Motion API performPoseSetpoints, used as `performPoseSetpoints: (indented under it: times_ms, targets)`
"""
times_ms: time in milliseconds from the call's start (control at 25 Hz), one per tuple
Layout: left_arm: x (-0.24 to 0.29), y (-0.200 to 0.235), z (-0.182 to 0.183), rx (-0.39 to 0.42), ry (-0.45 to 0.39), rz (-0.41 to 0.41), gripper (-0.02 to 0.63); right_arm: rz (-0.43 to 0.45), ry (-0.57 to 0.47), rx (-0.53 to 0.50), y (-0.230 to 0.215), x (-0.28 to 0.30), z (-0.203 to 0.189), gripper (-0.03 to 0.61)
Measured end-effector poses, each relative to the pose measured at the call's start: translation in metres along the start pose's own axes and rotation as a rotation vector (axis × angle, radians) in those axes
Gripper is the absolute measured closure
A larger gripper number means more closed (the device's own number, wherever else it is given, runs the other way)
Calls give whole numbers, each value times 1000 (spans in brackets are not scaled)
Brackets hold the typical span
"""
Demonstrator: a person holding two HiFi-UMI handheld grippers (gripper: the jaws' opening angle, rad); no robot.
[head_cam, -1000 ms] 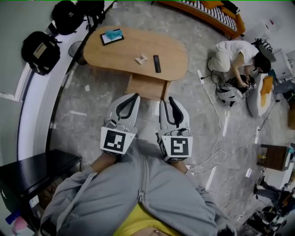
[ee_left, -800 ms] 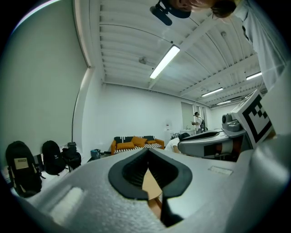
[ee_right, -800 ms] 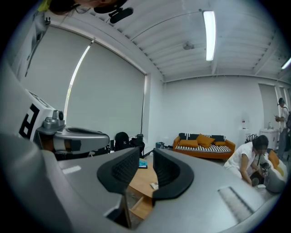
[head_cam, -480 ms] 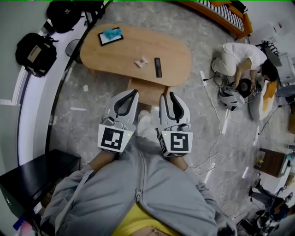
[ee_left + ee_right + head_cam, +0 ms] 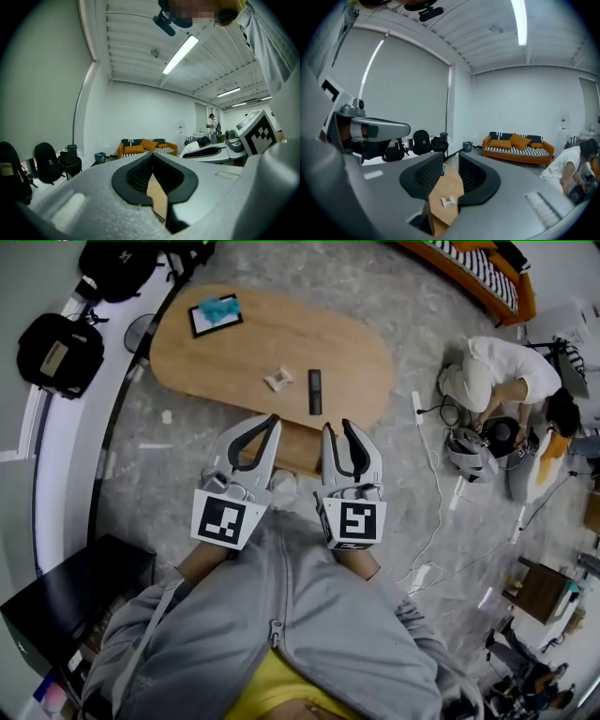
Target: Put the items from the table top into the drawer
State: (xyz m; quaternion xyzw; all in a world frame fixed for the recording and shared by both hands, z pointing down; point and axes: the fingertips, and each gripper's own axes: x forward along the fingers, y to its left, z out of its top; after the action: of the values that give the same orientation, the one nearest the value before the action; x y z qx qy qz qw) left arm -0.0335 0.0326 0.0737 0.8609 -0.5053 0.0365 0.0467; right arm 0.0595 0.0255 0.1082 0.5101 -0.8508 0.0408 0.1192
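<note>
remote (image 5: 314, 392), packet (image 5: 278, 380), tablet (image 5: 215, 313) on table (image 5: 244, 348); backpacks (image 5: 58, 352), crouching person (image 5: 502, 376) nearby

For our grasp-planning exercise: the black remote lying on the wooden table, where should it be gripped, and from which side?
Probably grip the black remote at mid-length, across its narrow width, from above. It lies flat on the wooden table, a slim bar end-on to the near edge, so only its long edges offer opposing faces.

The table (image 5: 356, 352) is light brown. The remote (image 5: 315, 392) is black, the packet (image 5: 279, 380) white. The black tray (image 5: 208, 326) holds a blue thing (image 5: 221, 307). The sofa (image 5: 518, 150) is orange with stripes.
</note>
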Motion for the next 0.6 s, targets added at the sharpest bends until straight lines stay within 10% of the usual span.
performPoseSetpoints:
  times_ms: [600]
  targets:
    - [124, 36, -61, -8, 148, 41, 612, 79, 136, 36, -78, 107, -90, 459]
